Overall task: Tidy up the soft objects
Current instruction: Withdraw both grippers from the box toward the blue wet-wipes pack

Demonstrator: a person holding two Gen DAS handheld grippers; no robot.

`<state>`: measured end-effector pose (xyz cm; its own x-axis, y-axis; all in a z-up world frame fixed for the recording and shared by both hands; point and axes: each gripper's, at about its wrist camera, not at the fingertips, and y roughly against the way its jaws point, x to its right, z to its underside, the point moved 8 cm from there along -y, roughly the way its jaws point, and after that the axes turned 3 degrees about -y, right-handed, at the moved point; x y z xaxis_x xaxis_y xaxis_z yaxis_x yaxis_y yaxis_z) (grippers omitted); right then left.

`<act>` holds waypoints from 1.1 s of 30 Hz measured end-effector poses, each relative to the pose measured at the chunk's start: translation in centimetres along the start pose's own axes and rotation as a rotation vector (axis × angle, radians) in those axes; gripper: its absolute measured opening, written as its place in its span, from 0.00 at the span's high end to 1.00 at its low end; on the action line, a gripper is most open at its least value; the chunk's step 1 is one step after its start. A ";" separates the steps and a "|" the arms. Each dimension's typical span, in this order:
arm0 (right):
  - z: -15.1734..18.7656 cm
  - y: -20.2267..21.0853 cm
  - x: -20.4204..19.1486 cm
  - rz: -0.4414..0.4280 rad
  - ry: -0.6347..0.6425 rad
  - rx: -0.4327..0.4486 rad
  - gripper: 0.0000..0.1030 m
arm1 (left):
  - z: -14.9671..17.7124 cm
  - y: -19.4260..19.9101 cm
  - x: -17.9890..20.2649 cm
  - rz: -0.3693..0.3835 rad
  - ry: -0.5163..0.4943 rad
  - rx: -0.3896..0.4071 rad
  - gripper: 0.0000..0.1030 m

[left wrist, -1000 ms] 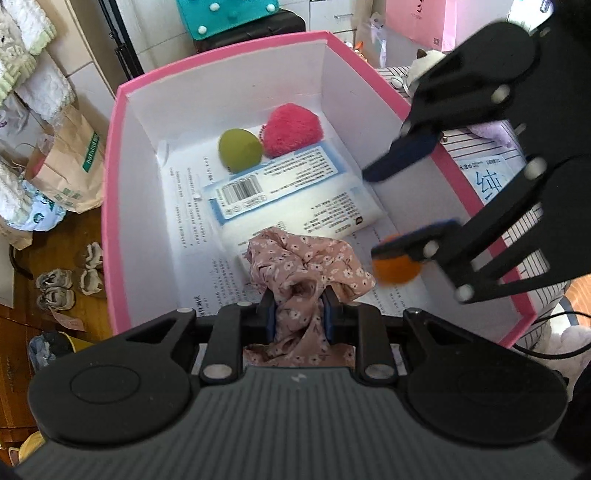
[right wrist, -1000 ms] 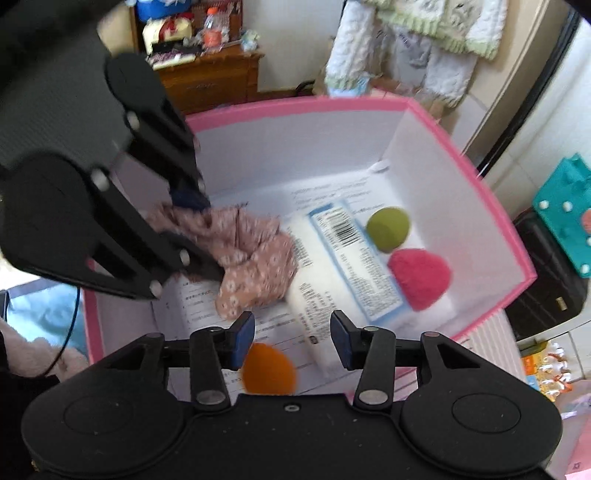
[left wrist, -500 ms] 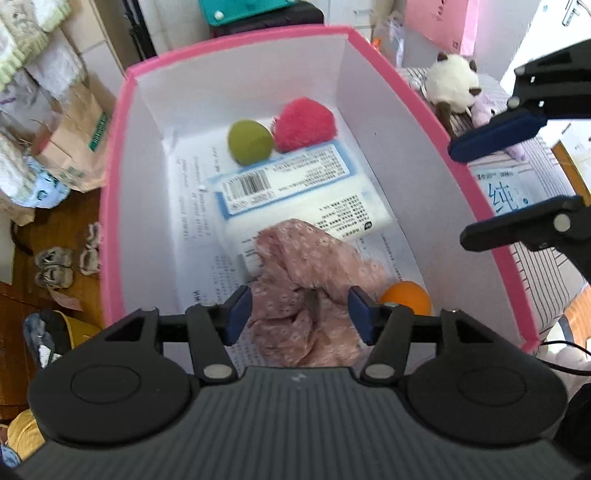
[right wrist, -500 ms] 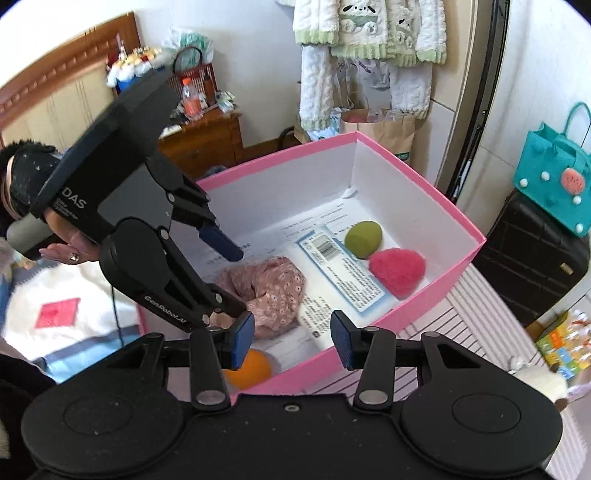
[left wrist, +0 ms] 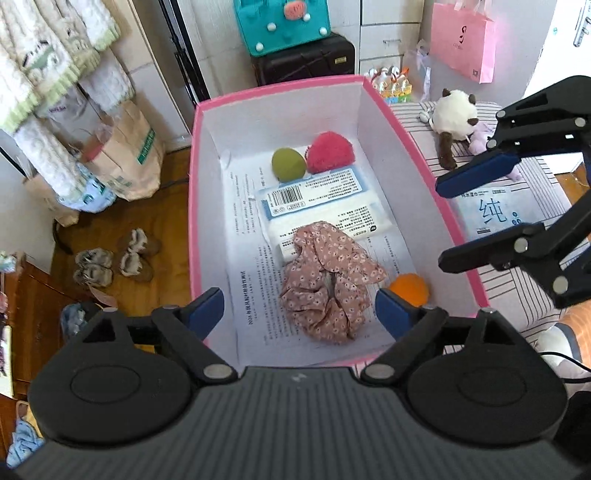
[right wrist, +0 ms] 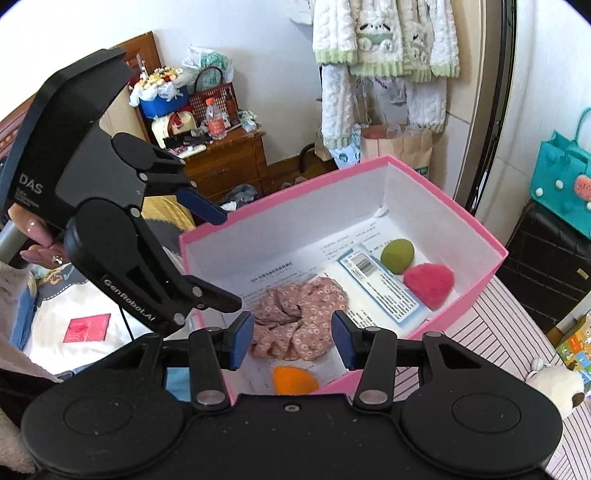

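A pink box [left wrist: 195, 192] with white inner walls sits on a striped bed cover [left wrist: 417, 122] in a cluttered bedroom. The floor [left wrist: 107, 236] beside it is brown wood, with small shoes [left wrist: 114, 260] and a paper bag [left wrist: 125, 158] on it. Knitted white-and-green clothes [right wrist: 384, 44] hang by the wall, a teal bag [left wrist: 282, 20] rests on a black case [left wrist: 303, 61], and a wooden cabinet [right wrist: 221, 162] stands further back.

Printed paper sheets [left wrist: 251, 266] line the box bottom. On them lies a crumpled floral scrunchie [left wrist: 327, 284], soft and ruffled, at the near end, overlapping a flat plastic pack [left wrist: 321, 199] with a barcode. Just beside the scrunchie is a smooth orange sponge [left wrist: 410, 288]. At the far end a green egg-shaped sponge [left wrist: 288, 164] touches a fuzzy red puff [left wrist: 330, 153]. A plush toy [left wrist: 452, 118] lies on the bed outside the box.

The left gripper [left wrist: 299, 308] hangs above the scrunchie, its jaws opening wide, pads clear of the cloth. The right gripper [right wrist: 291, 341] is partly open and opening slightly, with nothing between its pads.
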<state>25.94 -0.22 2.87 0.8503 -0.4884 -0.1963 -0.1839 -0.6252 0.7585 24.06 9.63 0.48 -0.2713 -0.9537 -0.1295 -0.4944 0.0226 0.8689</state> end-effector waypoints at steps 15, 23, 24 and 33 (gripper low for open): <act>1.6 5.9 -3.2 0.063 0.043 0.072 0.28 | 2.0 6.2 3.2 -0.028 -0.045 0.070 0.12; 3.2 9.3 -4.0 0.106 0.044 0.124 0.21 | 2.6 8.3 5.8 -0.042 -0.099 0.125 0.05; 3.5 9.6 -4.1 0.110 0.046 0.126 0.21 | 2.7 8.6 6.3 -0.045 -0.106 0.132 0.05; 7.0 12.9 -4.9 0.180 0.057 0.156 0.09 | 3.9 9.9 10.7 -0.013 -0.161 0.175 0.05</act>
<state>15.99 -10.11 9.25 0.8227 -0.5678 -0.0277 -0.4052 -0.6200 0.6719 13.02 0.84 5.85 -0.3852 -0.8945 -0.2269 -0.6307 0.0756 0.7724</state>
